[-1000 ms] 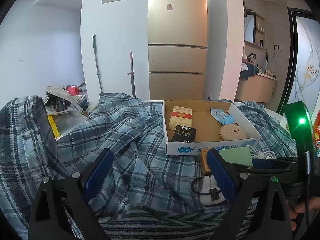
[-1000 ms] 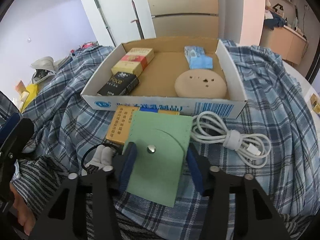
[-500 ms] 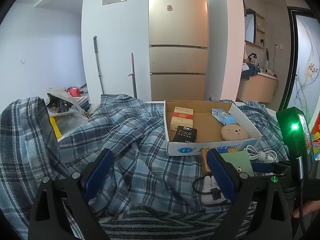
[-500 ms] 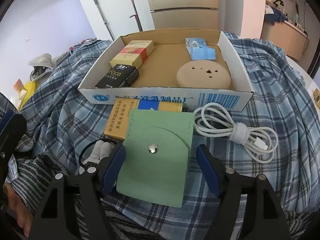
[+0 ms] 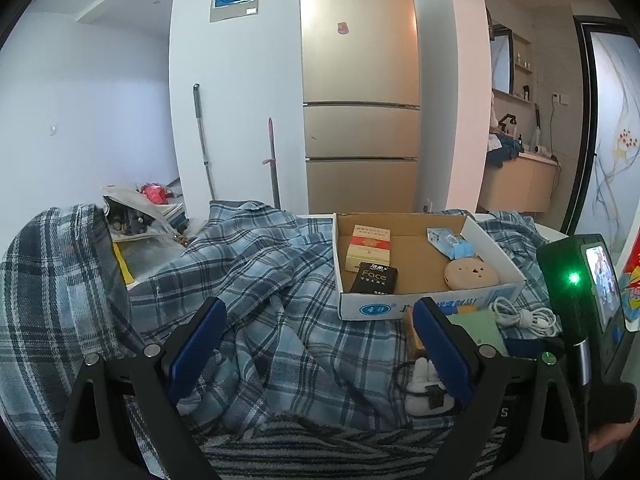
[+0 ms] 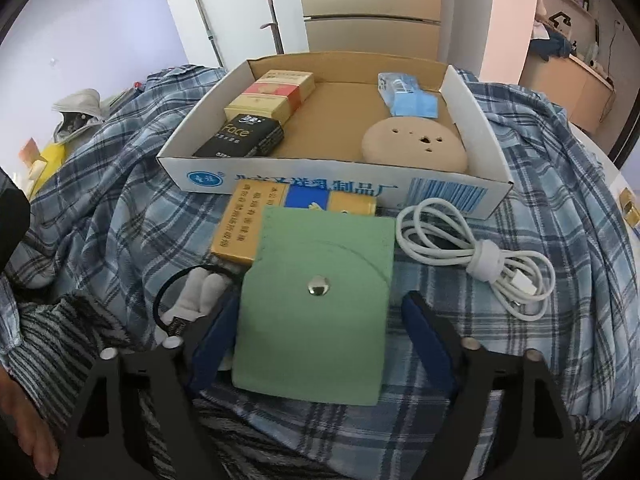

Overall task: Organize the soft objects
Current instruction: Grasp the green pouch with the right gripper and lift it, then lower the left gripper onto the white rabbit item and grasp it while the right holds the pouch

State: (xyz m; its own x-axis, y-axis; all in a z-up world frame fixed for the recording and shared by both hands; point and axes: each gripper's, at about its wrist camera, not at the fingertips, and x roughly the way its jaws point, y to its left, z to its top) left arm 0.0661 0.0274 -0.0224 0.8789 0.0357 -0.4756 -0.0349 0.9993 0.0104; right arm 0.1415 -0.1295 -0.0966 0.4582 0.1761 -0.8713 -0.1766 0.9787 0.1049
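The right hand-held gripper (image 6: 318, 322) stands half open astride the soft, light green snap pouch (image 6: 316, 308), gripping nothing; its flat side edges suit pinching.

Right hand-held gripper (image 6: 320, 320) wider around pouch (image 6: 316, 308)

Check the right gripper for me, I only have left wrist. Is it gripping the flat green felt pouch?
Observer: No. The right gripper straddles the green felt pouch. Its jaws have just been opening, and a gap shows beside the pouch's right edge.
Operator: Pouch lying free?
Observer: Its far edge overlaps the yellow and blue carton in front of the white cardboard box.
Operator: Flap closed?
Observer: Flap down, with the round metal snap showing on top.
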